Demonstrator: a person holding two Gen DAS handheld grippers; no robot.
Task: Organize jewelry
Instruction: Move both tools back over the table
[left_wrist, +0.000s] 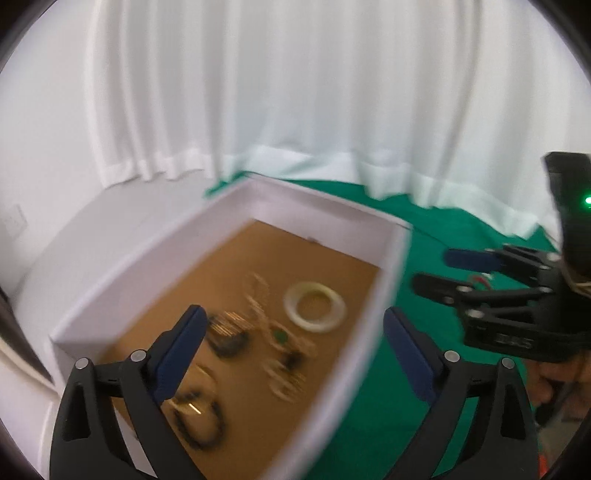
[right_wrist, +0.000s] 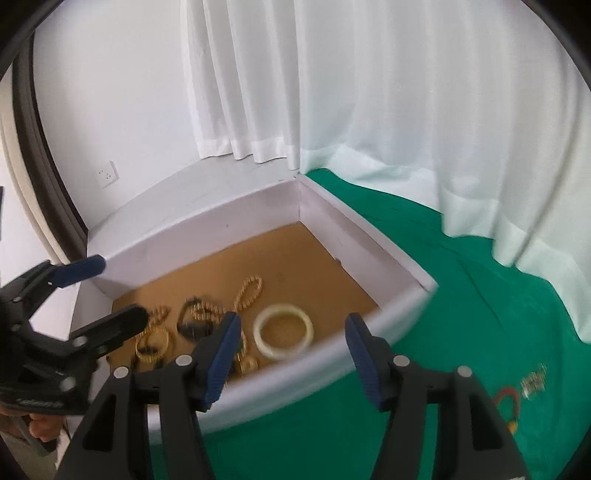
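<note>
A white box (right_wrist: 207, 236) with a brown floor holds the jewelry: a white bangle (right_wrist: 282, 309), a gold bead bracelet (right_wrist: 251, 291), a dark bracelet (right_wrist: 194, 317) and a gold bangle (right_wrist: 153, 343). The bangle (left_wrist: 291, 306) also shows in the blurred left wrist view, inside the box (left_wrist: 321, 218). My left gripper (left_wrist: 293, 314) hangs wide open above the box floor, holding nothing. My right gripper (right_wrist: 291, 318) is open over the box's near wall, also with nothing between its fingers. Each gripper appears in the other's view: right gripper (left_wrist: 432, 269), left gripper (right_wrist: 122, 290).
The box stands on a green cloth (right_wrist: 461, 314). A red cord bracelet (right_wrist: 511, 398) and a small beaded piece (right_wrist: 533, 382) lie on the cloth to the right. White curtains hang behind, and a wall socket (right_wrist: 109, 173) is at the left.
</note>
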